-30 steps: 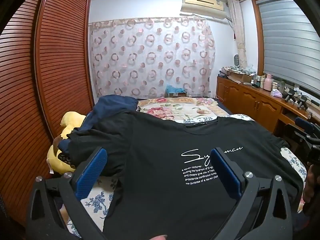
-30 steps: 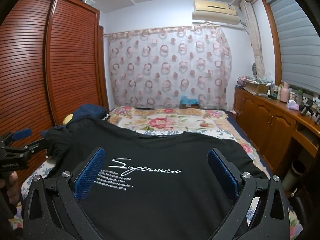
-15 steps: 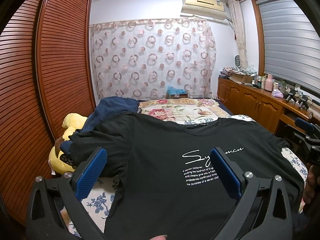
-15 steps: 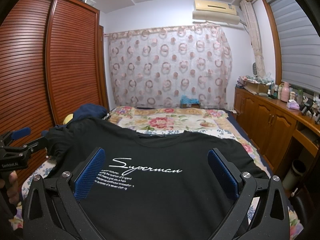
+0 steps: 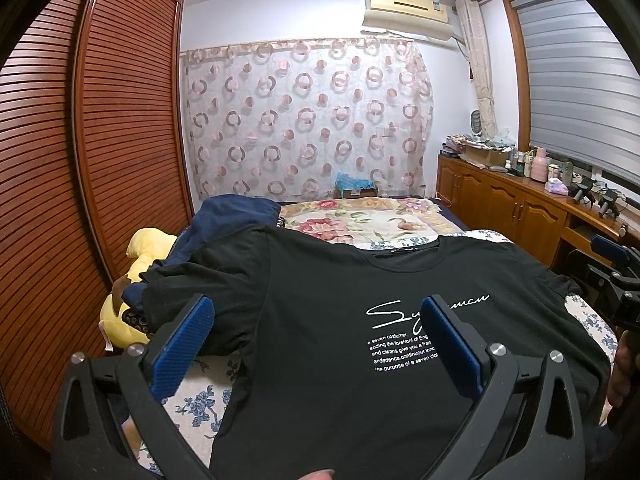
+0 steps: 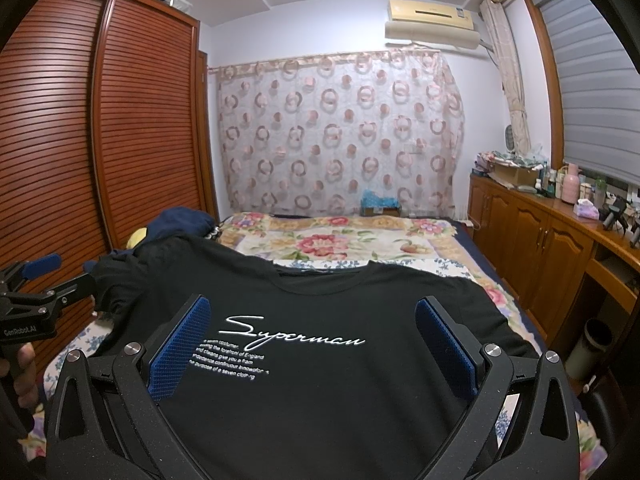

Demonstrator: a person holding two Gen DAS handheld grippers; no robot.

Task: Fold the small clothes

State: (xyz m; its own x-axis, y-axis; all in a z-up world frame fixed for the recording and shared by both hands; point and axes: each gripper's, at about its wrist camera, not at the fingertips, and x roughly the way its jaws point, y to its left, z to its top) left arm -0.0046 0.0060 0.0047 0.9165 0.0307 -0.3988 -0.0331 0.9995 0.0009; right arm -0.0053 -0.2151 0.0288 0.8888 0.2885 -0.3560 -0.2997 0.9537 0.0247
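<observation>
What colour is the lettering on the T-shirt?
White, on the black T-shirt; clearest in the right wrist view.

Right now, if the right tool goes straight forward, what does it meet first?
Probably the black T-shirt spread on the bed; the open right tool points over its printed chest. Height above it is unclear.

The black T-shirt (image 6: 320, 360) lies spread flat across the near end of the bed (image 6: 344, 240), and the floral bedspread beyond its collar is open surface where a gripper could pass. On the left a navy garment (image 5: 228, 220) and a yellow plush toy (image 5: 140, 256) are heaped against the shirt's left sleeve, hard by the slatted wardrobe doors (image 5: 120, 140). On the right a wooden cabinet (image 6: 540, 248) crowded with bottles runs alongside the bed, leaving only a narrow aisle with a bin (image 6: 592, 344) in it
</observation>
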